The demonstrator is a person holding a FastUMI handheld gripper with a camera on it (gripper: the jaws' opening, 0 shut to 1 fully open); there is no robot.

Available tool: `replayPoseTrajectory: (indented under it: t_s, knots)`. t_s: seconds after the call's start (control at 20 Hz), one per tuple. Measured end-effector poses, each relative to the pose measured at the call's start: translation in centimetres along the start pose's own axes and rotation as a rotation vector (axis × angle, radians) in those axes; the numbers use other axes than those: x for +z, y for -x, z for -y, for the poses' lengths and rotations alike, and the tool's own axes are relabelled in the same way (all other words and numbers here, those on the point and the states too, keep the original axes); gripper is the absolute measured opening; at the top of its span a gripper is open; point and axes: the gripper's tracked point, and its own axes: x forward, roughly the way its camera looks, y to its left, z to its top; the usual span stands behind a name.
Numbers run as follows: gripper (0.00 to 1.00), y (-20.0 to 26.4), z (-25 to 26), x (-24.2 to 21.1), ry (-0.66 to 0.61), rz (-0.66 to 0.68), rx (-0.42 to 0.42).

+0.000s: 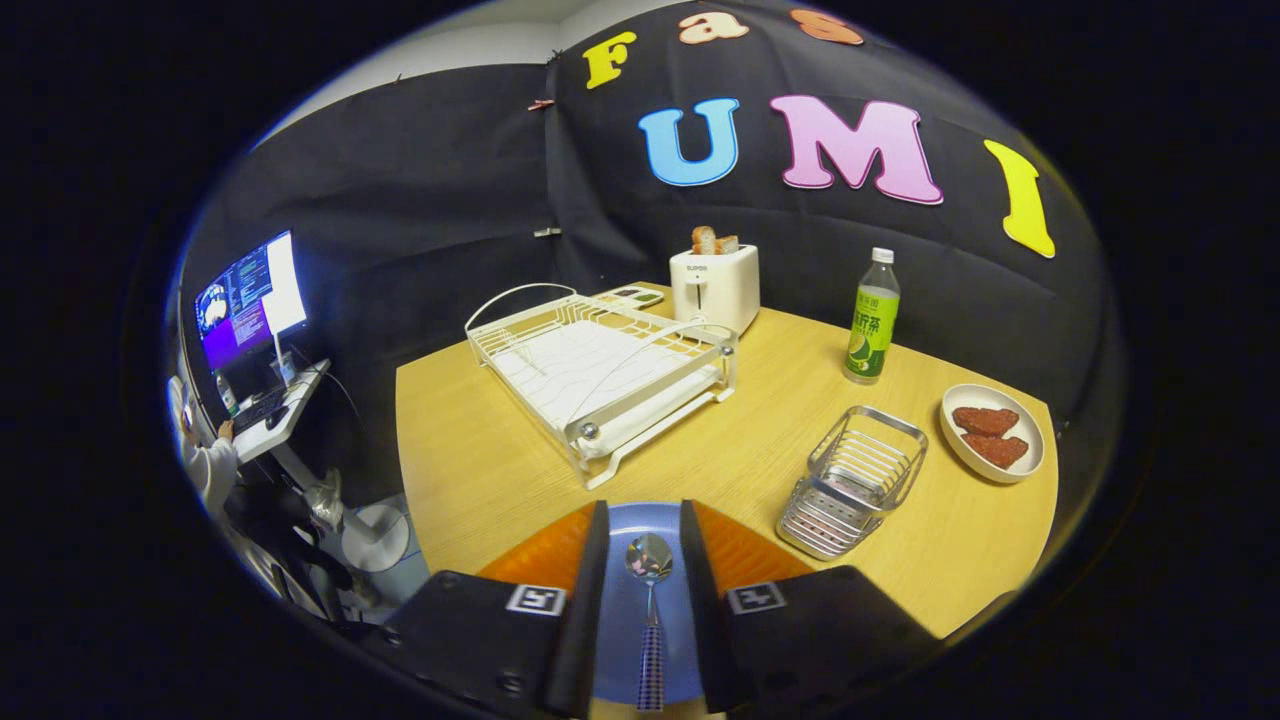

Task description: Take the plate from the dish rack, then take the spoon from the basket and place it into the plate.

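At centre-left the dish rack (600,375) stands without a plate. At bottom centre the gripper (645,570) is released, fingers apart and clear of the spoon (650,600) lying between them on the plate (625,620), apparently just delivered. The basket (852,480), lower right, holds no spoon.

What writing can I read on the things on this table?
Toaster: small brand mark, too blurred to read.
Bottle: label print too small to read.
Monitor: screen text too small to read.
Gripper, open, spoon lying between its fingers on the plate: square coded markers, no words.
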Motion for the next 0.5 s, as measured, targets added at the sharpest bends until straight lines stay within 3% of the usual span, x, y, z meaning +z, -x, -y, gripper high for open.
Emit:
replayPoseTrajectory:
  t_s: [0.15,0.2,0.5]
  knots:
    - [0.93,1.2,1.6,1.9,-0.037,0.041,-0.067]
    - [1.00,1.7,2.2,2.8,-0.054,0.057,-0.094]
    - [0.99,6.3,6.7,11.0,-0.103,0.249,-0.341]
